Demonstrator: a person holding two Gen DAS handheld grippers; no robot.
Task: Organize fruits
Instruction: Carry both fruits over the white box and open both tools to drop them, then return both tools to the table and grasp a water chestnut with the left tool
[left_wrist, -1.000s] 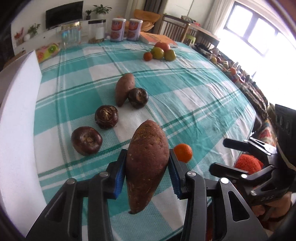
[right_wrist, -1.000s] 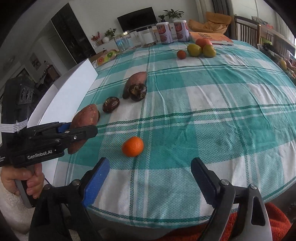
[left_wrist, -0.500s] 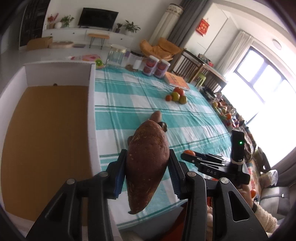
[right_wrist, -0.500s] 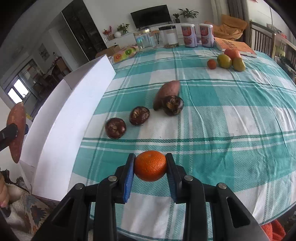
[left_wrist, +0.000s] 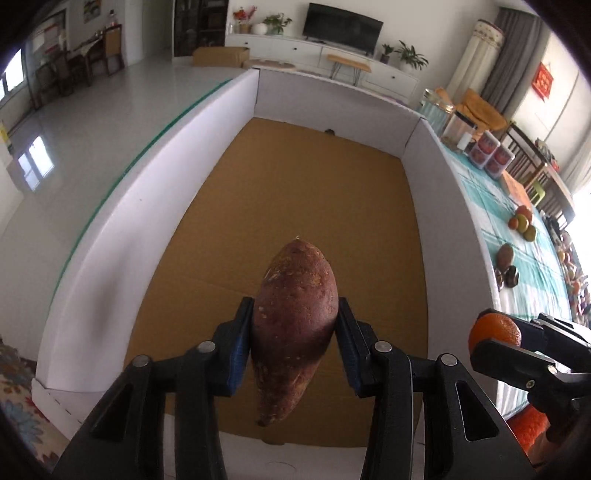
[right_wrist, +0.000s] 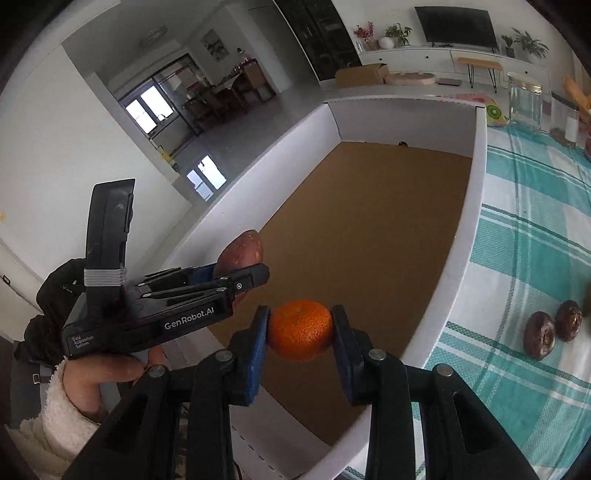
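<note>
My left gripper (left_wrist: 294, 332) is shut on a reddish-brown sweet potato (left_wrist: 293, 321) and holds it above the near end of the white box (left_wrist: 122, 229) with a brown cardboard floor. My right gripper (right_wrist: 300, 330) is shut on an orange mandarin (right_wrist: 300, 329) and holds it over the box's near right corner (right_wrist: 458, 251). The right gripper with the mandarin (left_wrist: 495, 330) shows at the right in the left wrist view. The left gripper (right_wrist: 236, 280) with the sweet potato (right_wrist: 242, 251) shows at the left in the right wrist view.
On the teal checked tablecloth (right_wrist: 535, 258) right of the box lie dark round fruits (right_wrist: 539, 339), another sweet potato (left_wrist: 505, 254) and a far cluster of orange and green fruits (left_wrist: 522, 221). Jars and cans (left_wrist: 491, 155) stand at the table's far end.
Both grippers have swung left from the table to over the box, each still holding its item. A second ago the right gripper was open over the mandarin on the cloth; it closed on it.
</note>
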